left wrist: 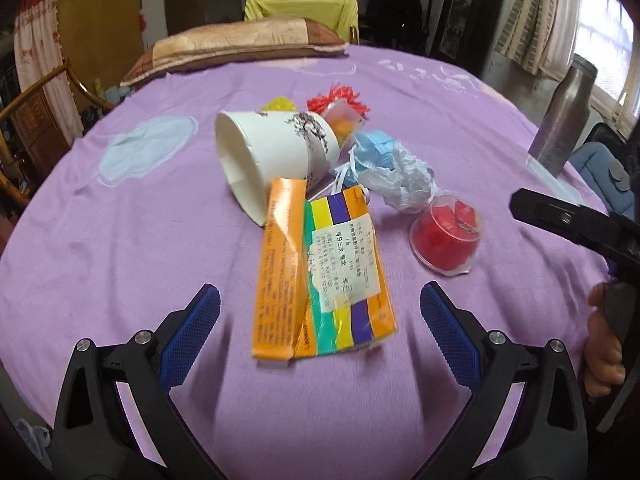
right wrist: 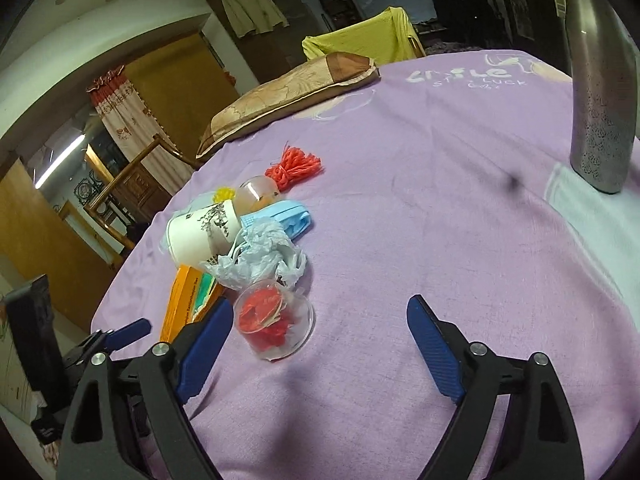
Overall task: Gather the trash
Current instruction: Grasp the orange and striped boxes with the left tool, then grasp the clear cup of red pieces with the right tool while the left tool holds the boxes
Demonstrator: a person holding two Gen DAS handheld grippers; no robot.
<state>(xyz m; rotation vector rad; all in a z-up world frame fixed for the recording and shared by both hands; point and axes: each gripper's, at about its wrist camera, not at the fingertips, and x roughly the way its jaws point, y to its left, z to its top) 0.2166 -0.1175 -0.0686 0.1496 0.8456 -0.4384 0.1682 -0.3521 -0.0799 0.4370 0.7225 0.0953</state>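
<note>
A pile of trash lies on the purple cloth. A flattened orange striped box [left wrist: 320,276] lies nearest, with a tipped white paper cup [left wrist: 272,156] behind it. A crumpled white plastic bag [left wrist: 400,184], a blue face mask [left wrist: 372,152], a clear cup with red scraps [left wrist: 446,236], a second clear cup [left wrist: 344,118], a red ribbon tuft [left wrist: 340,98] and a yellow tuft [left wrist: 280,103] lie around them. My left gripper [left wrist: 320,300] is open, its jaws astride the box's near end. My right gripper [right wrist: 320,312] is open and empty, the red-scrap cup [right wrist: 274,322] just inside its left finger.
A tall metal bottle [left wrist: 560,120] stands at the table's right edge, close in the right wrist view [right wrist: 600,92]. A brown pillow [left wrist: 236,46] lies at the far edge. Wooden chairs [left wrist: 36,108] stand at the left. The right gripper's body [left wrist: 580,228] shows at the left view's right side.
</note>
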